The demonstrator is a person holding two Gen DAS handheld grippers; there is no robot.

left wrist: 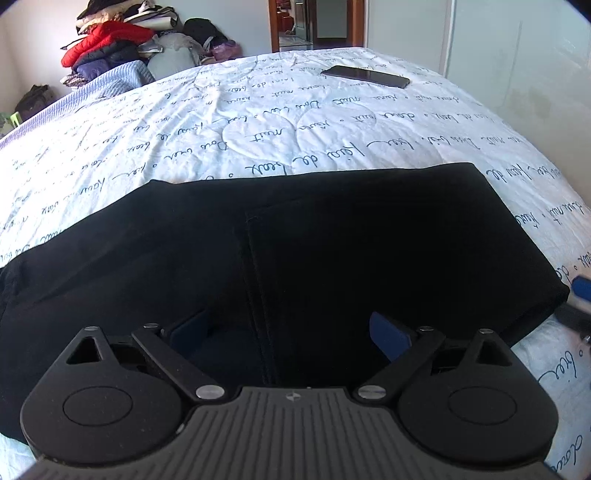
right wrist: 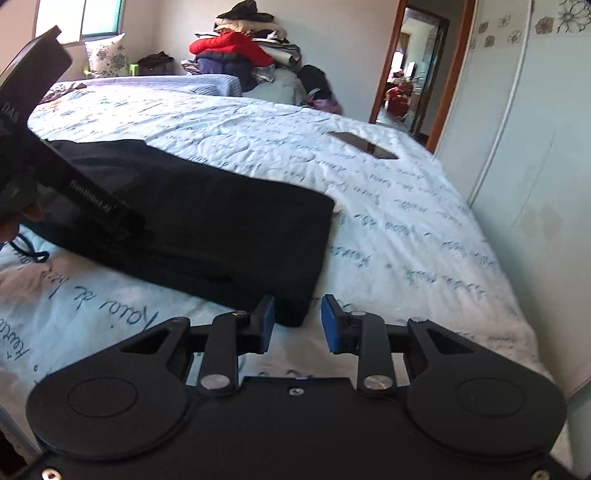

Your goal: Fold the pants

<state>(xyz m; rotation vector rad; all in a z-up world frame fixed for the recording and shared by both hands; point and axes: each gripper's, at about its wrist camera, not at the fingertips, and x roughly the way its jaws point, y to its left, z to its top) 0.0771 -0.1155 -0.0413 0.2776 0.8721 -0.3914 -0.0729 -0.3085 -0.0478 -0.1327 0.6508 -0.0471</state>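
Daylight from the window point(right wrist: 83, 18) lit both views brightly, washing out the white bedspread point(left wrist: 258, 122) and leaving the black pants point(left wrist: 295, 240) nearly detailless, while fisheye distortion curved the edges, the corners darkened and far objects softened.

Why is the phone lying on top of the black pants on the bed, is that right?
Not quite. The phone is on the bed, but not on the pants. It lies by itself on the white cover, far beyond them, toward the door. The left wrist view shows bare cover between the two, and the right wrist view shows it too.
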